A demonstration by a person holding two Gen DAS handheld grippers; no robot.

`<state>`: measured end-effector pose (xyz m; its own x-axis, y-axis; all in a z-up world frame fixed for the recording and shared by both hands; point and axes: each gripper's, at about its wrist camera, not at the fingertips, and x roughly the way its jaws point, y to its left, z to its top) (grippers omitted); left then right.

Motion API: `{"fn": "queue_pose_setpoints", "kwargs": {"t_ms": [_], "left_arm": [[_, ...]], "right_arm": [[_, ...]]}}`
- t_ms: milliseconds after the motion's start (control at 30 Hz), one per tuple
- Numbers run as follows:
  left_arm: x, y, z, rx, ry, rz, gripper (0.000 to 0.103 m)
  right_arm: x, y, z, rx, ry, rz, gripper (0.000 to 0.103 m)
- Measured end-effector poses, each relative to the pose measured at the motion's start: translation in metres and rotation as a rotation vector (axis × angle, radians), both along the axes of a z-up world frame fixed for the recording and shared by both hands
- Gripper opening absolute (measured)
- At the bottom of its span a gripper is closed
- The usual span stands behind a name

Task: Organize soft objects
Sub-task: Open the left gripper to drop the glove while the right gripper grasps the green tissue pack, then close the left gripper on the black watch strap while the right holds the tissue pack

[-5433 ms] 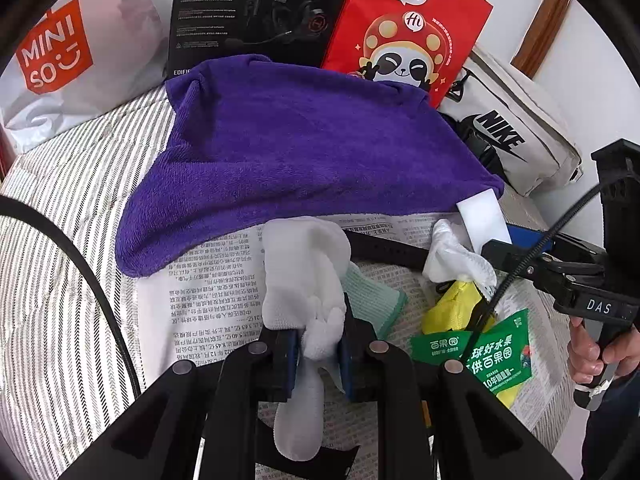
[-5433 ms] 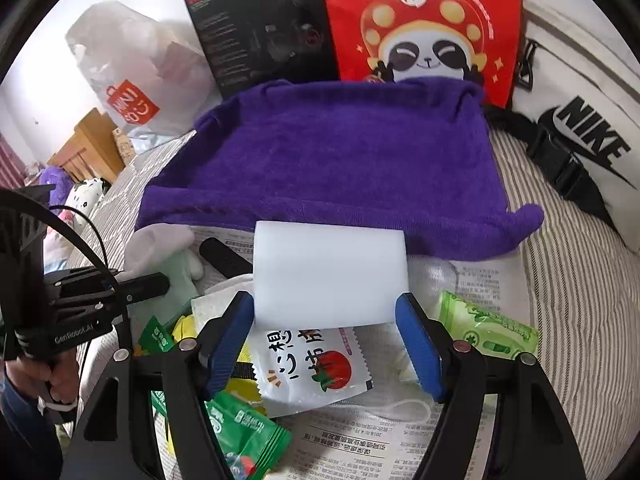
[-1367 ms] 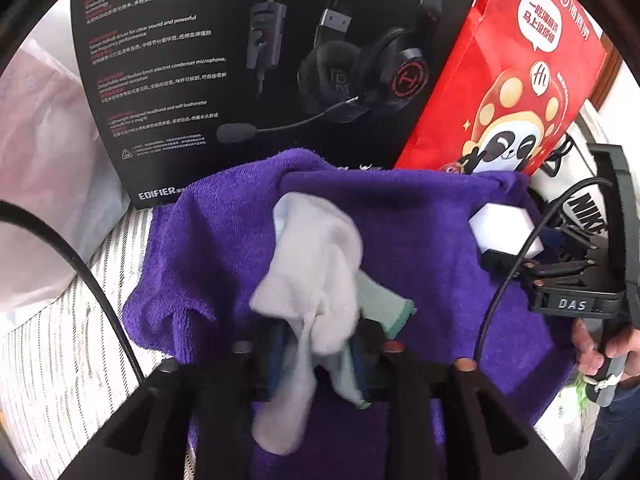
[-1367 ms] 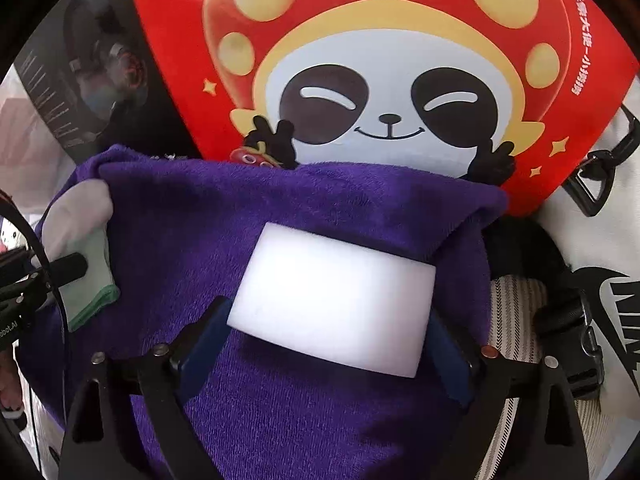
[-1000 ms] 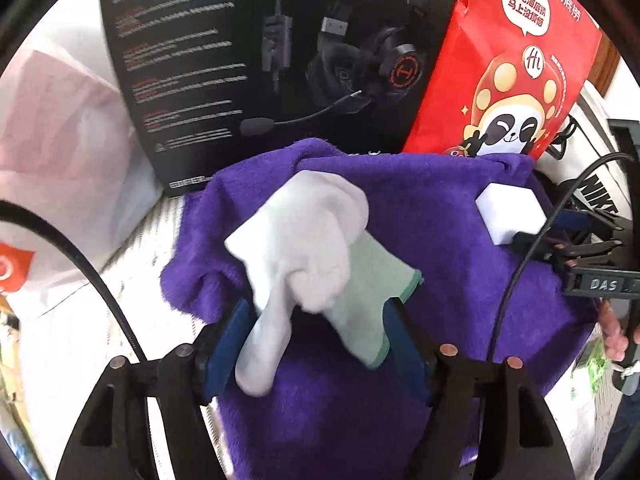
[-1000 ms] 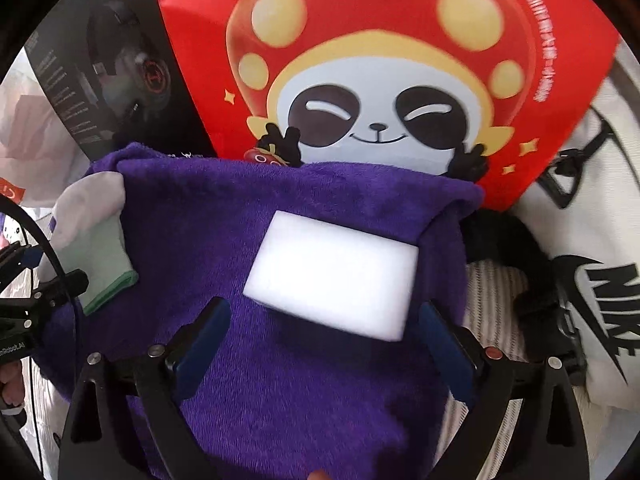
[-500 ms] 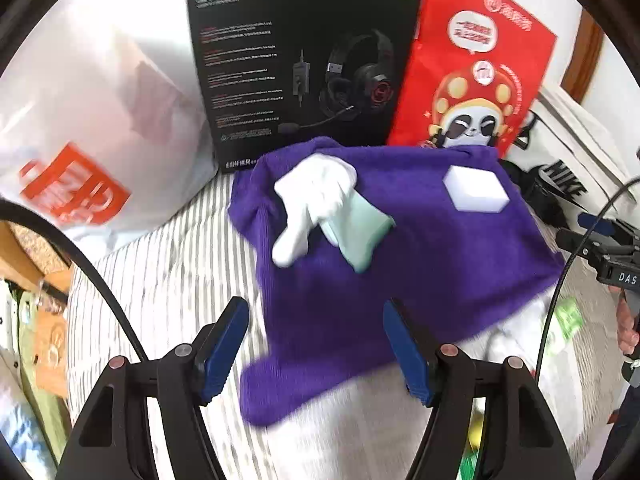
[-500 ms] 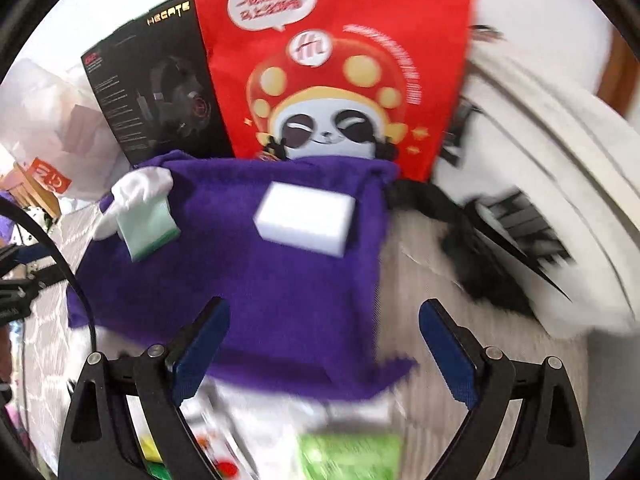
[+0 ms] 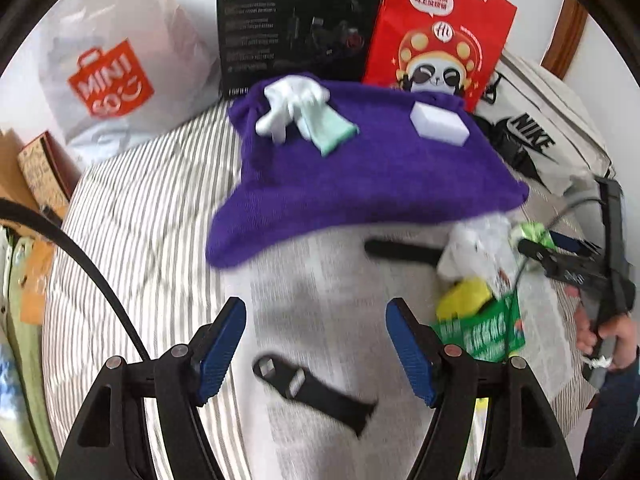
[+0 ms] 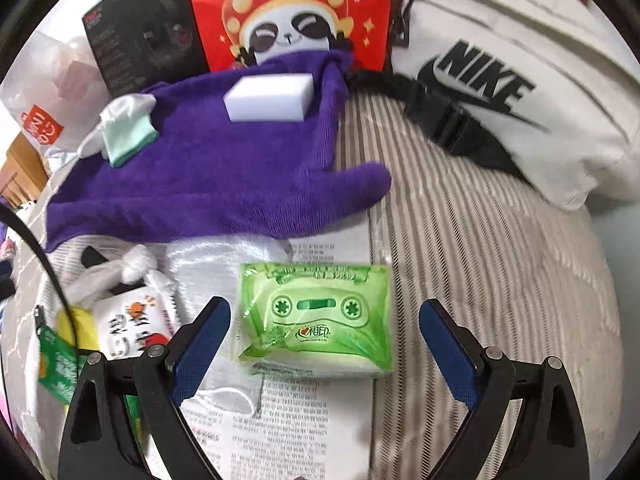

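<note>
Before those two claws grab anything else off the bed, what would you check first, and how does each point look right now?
1. Left claw empty: ok, jaws apart, nothing between them.
2. Right claw empty: ok, jaws wide open.
3. White sock set down on the purple towel: ok, lying near its far left corner.
4. White sponge block on the towel: ok, resting apart from the sock.
5. Next soft item within reach: ok, the green tissue pack lies on the newspaper just ahead of the right claw.
6. Black strap under the left claw counts as soft: cannot tell, the picture is blurred.
</note>
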<state>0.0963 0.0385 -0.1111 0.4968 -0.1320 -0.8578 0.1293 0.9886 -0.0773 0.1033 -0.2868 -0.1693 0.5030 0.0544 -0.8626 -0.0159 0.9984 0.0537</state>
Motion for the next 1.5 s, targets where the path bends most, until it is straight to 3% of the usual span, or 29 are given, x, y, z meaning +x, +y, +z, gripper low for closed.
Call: {"fn": "queue_pose_setpoints", "kwargs": {"t_ms": [133, 167, 367, 500, 600, 700, 767, 833, 933, 1133, 1367, 1500], "left_arm": [[-0.024, 0.0, -0.009, 0.008, 0.016, 0.026, 0.071], [-0.027, 0.0, -0.011, 0.01, 0.02, 0.034, 0.071], [-0.044, 0.001, -0.035, 0.073, 0.059, 0.102, 0.071], [-0.05, 0.001, -0.047, 0.037, 0.079, 0.143, 0.071], [-0.048, -0.003, -0.058, 0.045, 0.098, 0.17, 0.085], [-0.047, -0.009, -0.064, 0.123, 0.064, 0.209, 0.085], [-0.051, -0.008, -0.064, 0.129, 0.037, 0.203, 0.076], [-0.056, -0.005, -0.064, 0.119, 0.019, 0.187, 0.05], [-0.064, 0.001, -0.061, 0.089, -0.007, 0.163, 0.032], [-0.055, -0.004, -0.058, 0.111, -0.05, 0.091, 0.026], [-0.059, 0.01, -0.051, 0.153, -0.027, 0.133, 0.027], [-0.07, 0.019, -0.038, 0.08, -0.04, 0.164, 0.046]], "right_arm": [[0.0, 0.001, -0.01, 0.006, -0.038, -0.009, 0.087], [-0.002, 0.001, -0.009, 0.011, -0.057, -0.002, 0.074], [-0.011, -0.007, -0.001, 0.059, -0.056, 0.014, 0.073], [-0.021, -0.013, 0.009, 0.054, -0.055, 0.013, 0.073], [-0.031, -0.019, 0.016, 0.073, -0.054, 0.009, 0.073], [-0.043, -0.02, 0.026, 0.099, -0.074, 0.034, 0.073], [-0.053, -0.018, 0.034, 0.114, -0.094, 0.055, 0.073], [-0.062, -0.016, 0.042, 0.142, -0.117, 0.085, 0.073], [-0.072, -0.01, 0.049, 0.162, -0.133, 0.121, 0.073], [-0.082, 0.005, 0.052, 0.174, -0.136, 0.169, 0.073], [-0.093, 0.014, 0.044, 0.163, -0.108, 0.189, 0.073], [-0.097, 0.018, 0.04, 0.16, -0.092, 0.192, 0.073]]}}
